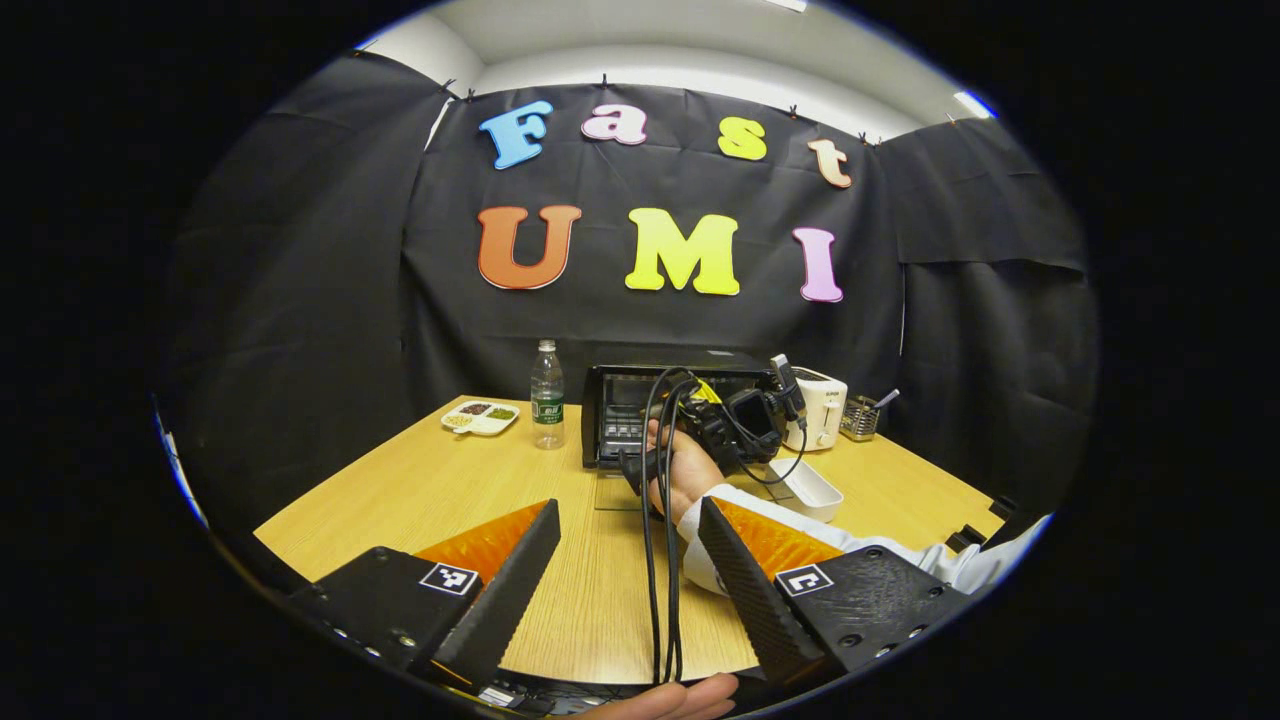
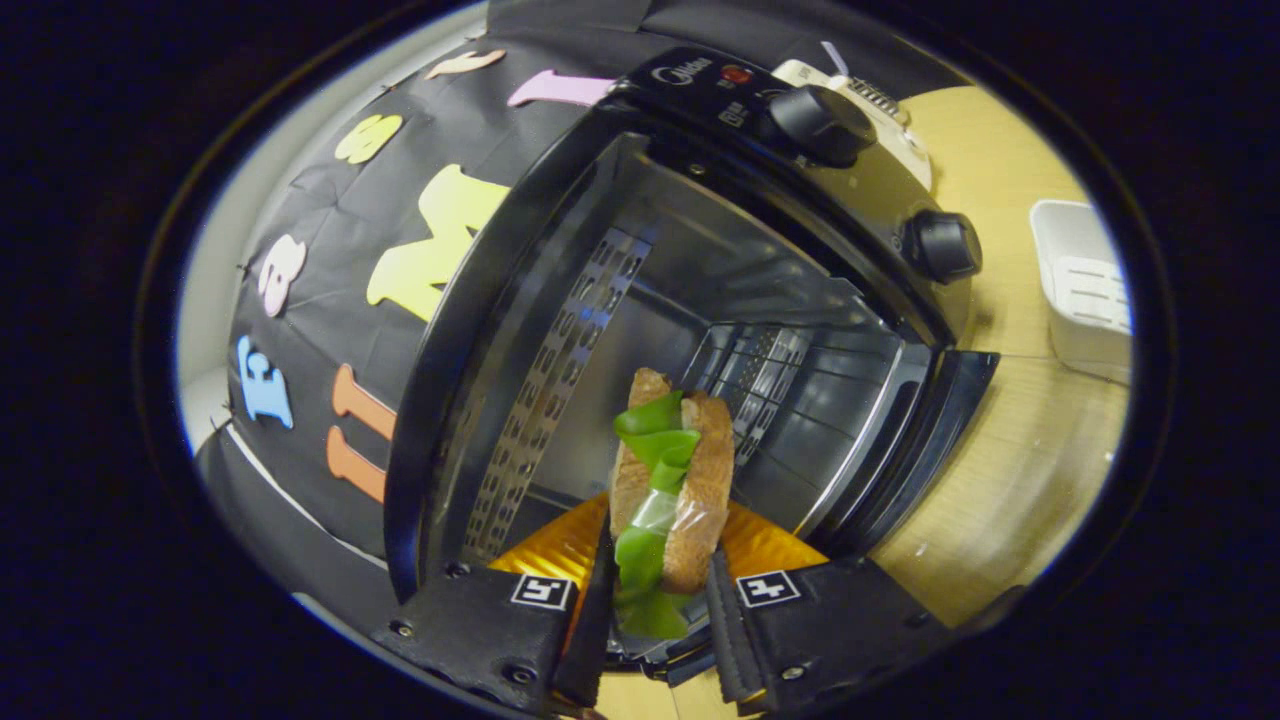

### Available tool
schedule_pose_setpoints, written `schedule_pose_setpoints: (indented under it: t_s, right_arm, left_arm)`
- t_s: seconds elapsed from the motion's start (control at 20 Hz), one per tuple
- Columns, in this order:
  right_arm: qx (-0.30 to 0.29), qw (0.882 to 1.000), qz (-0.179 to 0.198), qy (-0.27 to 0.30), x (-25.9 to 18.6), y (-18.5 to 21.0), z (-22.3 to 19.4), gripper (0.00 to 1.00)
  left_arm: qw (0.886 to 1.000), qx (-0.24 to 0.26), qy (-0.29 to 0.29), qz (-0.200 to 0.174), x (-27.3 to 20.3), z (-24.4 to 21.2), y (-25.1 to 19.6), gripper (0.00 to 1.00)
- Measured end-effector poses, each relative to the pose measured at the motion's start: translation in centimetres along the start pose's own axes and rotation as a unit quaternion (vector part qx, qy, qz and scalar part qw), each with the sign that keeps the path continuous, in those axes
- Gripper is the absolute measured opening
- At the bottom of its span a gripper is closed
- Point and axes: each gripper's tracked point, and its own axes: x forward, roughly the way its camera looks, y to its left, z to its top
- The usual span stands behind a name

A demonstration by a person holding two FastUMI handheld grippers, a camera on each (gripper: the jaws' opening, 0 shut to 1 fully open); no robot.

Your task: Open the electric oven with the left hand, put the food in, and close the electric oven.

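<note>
The black electric oven [image 1: 625, 405] stands at the table's far side, its glass door [image 1: 617, 490] folded down flat. My left gripper [image 1: 628, 505] hangs open over the table, well short of the oven and holding nothing. A hand [image 1: 680, 470] holds my right gripper [image 1: 745, 425] at the oven's mouth. In the right gripper view, which is tilted, my right gripper [image 2: 660, 550] is shut on a sandwich [image 2: 668, 480] of brown bread and green lettuce. The sandwich sits just inside the open oven cavity [image 2: 720, 330], above the lowered door [image 2: 940, 420].
A water bottle [image 1: 547, 395] and a white plate of food [image 1: 480, 417] stand left of the oven. A white toaster [image 1: 825, 405], a wire basket [image 1: 860, 418] and a white tray [image 1: 810, 488] stand to its right. Black cables [image 1: 660, 560] hang between my left fingers.
</note>
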Motion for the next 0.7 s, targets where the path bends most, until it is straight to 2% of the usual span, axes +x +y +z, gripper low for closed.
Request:
schedule_pose_setpoints:
  t_s: [0.1,0.15,0.2,0.4,0.55,0.65,0.7]
  right_arm:
    - [-0.035,0.999,-0.008,-0.009,0.1,0.1,0.0,0.49]
    - [-0.048,0.999,-0.011,-0.010,0.0,0.2,-0.1,0.39]
    - [-0.061,0.998,-0.016,-0.010,0.0,0.2,-0.3,0.51]
    - [-0.110,0.993,-0.029,-0.010,0.0,0.5,-0.5,0.56]
    - [-0.170,0.985,-0.031,-0.005,0.0,1.7,-0.8,0.56]
    - [-0.217,0.976,-0.036,0.012,0.1,2.1,-1.4,0.61]
    - [-0.236,0.971,-0.039,0.020,0.1,2.2,-1.6,0.69]
  left_arm:
    - [1.000,-0.002,0.004,0.002,0.1,-0.3,0.1,0.92]
    - [1.000,-0.002,0.007,0.005,0.1,-0.6,0.3,0.92]
    - [1.000,-0.003,0.008,0.007,0.1,-0.7,0.4,0.92]
    - [1.000,-0.009,0.009,0.006,0.1,-0.7,0.4,0.92]
    - [1.000,-0.009,0.014,0.005,-0.1,-0.9,0.4,0.92]
    - [1.000,-0.006,0.015,0.007,-0.2,-1.1,0.5,0.93]
    - [1.000,-0.006,0.016,0.008,-0.2,-1.2,0.4,0.93]
